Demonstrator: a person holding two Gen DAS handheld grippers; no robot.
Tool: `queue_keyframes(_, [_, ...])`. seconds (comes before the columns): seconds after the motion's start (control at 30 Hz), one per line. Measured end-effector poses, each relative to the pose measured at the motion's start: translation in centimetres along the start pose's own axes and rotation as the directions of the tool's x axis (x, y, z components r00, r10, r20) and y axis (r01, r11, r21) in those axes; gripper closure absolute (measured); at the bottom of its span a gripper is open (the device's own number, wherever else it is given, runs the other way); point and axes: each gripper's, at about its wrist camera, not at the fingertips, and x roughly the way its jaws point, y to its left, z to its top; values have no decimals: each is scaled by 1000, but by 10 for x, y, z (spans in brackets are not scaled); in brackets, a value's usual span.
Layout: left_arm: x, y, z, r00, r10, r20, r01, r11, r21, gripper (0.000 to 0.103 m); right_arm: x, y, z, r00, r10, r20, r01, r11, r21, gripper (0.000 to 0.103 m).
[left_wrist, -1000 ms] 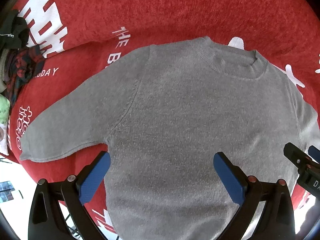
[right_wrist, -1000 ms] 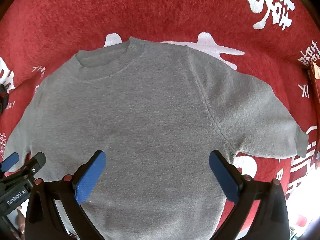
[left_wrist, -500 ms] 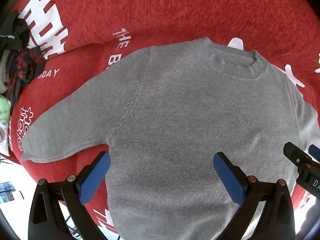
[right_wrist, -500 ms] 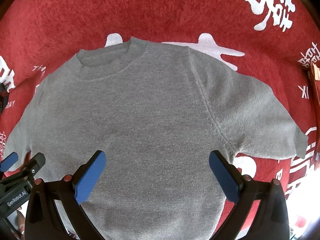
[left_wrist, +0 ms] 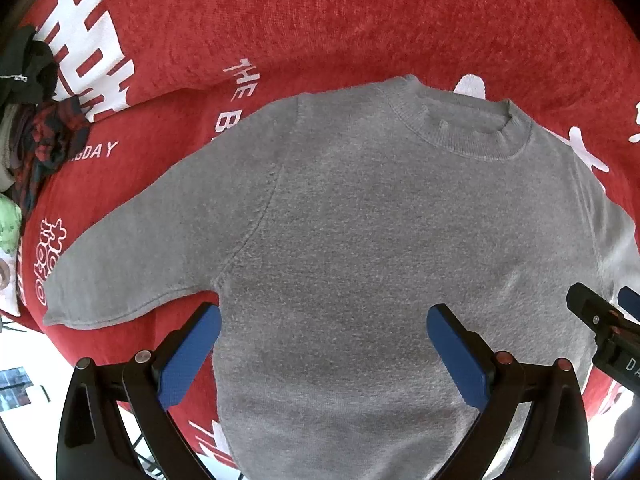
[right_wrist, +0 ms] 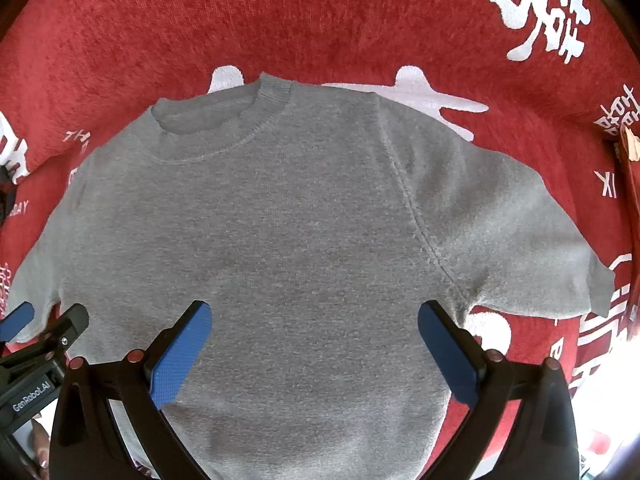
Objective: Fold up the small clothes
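A small grey knit sweater (left_wrist: 360, 240) lies flat, front up, on a red blanket (left_wrist: 320, 20), collar at the far side and both sleeves spread out. It also shows in the right wrist view (right_wrist: 300, 240). My left gripper (left_wrist: 324, 328) is open and empty, hovering over the sweater's lower left body near the armpit. My right gripper (right_wrist: 314, 324) is open and empty over the lower right body. Each gripper's tip shows at the edge of the other's view. The sweater's bottom hem is hidden below the fingers.
The red blanket (right_wrist: 320, 20) carries white printed lettering. A pile of dark, plaid and green clothes (left_wrist: 36, 136) lies at the far left. A wooden edge (right_wrist: 630, 168) stands at the far right. A bright floor shows past the blanket's near edge.
Almost nothing has changed: both grippers stay open above the sweater. The left view has drifted very slightly, so the left sleeve sits a touch further right.
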Motion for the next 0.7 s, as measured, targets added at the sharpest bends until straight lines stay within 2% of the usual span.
queue_keyframes(0.7, [5,13,-5,1000,-20,-9,20,1000,-8,0,-1,9,0,1000,-13,-14,13,1000,-7,0])
